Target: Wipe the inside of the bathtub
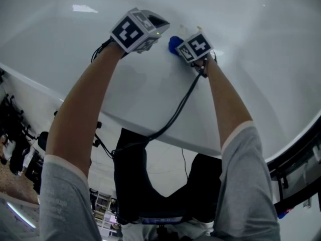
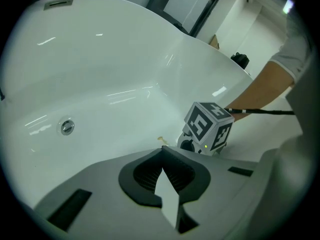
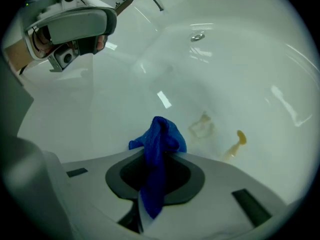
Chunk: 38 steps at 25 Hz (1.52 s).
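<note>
I look down into a white bathtub point(image 1: 261, 59). A blue cloth point(image 3: 157, 144) is pinched in my right gripper point(image 3: 159, 156) and bunches up above its jaws, close over the tub wall point(image 3: 260, 69). In the head view the blue cloth point(image 1: 174, 43) pokes out beside the right gripper point(image 1: 184, 46). Just ahead of it on the enamel are a pale yellowish smear point(image 3: 202, 126) and a yellow streak point(image 3: 236, 144). My left gripper point(image 2: 162, 151) is shut with nothing in it and hovers over the tub point(image 2: 100, 74), to the left of the right gripper's marker cube point(image 2: 209, 126).
A round metal drain fitting point(image 2: 66, 127) sits low in the tub wall; the right gripper view has this drain fitting point(image 3: 198, 36) further off. The tub rim point(image 1: 150, 129) crosses below my forearms. A black cable point(image 1: 175, 109) trails from the right gripper. Dark window frames point(image 2: 200, 14) stand beyond the tub.
</note>
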{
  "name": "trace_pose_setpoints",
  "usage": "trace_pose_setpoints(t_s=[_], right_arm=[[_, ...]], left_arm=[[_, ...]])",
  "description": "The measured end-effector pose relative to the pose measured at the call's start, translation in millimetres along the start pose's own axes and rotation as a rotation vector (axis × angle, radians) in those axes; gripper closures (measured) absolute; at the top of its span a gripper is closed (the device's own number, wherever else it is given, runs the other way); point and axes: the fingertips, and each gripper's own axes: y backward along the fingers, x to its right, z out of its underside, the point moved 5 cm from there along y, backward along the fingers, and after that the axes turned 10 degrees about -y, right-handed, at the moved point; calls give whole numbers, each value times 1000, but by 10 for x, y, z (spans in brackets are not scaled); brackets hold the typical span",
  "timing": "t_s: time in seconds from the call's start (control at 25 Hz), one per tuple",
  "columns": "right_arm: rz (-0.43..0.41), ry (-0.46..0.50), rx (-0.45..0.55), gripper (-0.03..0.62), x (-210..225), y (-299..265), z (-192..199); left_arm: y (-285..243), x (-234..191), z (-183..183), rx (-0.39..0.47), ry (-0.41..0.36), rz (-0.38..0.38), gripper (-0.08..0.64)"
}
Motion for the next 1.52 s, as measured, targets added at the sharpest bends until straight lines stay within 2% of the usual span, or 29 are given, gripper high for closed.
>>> trace_pose_setpoints(t_s=[0.16,0.28,0.36,0.48,0.56,0.68,0.76,0.88,1.0,1.24,1.32,1.4,1.52], right_arm=[[134,27,-49,525,299,46,213],[277,10,-107,525,553,105,409],[265,-19,-124,525,539,53,422],[245,-10,-115,526,518,8,351],[229,5,-70,526,496,-5,270],[115,28,58,526,253,-169,-24],[85,58,87,525,99,-287,-209],[210,68,-21,525,149,-275,-195],[255,85,-36,525,212,-220,-189],[409,78,-117,525,685,21,239],[426,35,-119,525,747,23,296],[407,-22,-106,526,751,2,302],[364,-27,-68,528,725,5,221]], left_arm=[[-56,7,-51,-9,-16,1,555],[-76,-20,-93,-4,-27,1,555],[-89,-47,-92,1,-30,0,555],[-139,-29,-111,0,-33,0,555],[-165,16,-134,-7,-42,4,555],[-136,-13,-52,-25,-53,7,555],[-79,-124,67,-32,-40,-10,555],[-18,-225,121,-23,-6,-44,555],[-5,-215,135,-49,-3,-47,555],[-60,-148,4,-48,-42,-32,555],[-41,-188,-5,-38,-50,-26,555],[-39,-195,-66,-26,-59,-21,555],[-64,-151,-199,-25,-71,-19,557]])
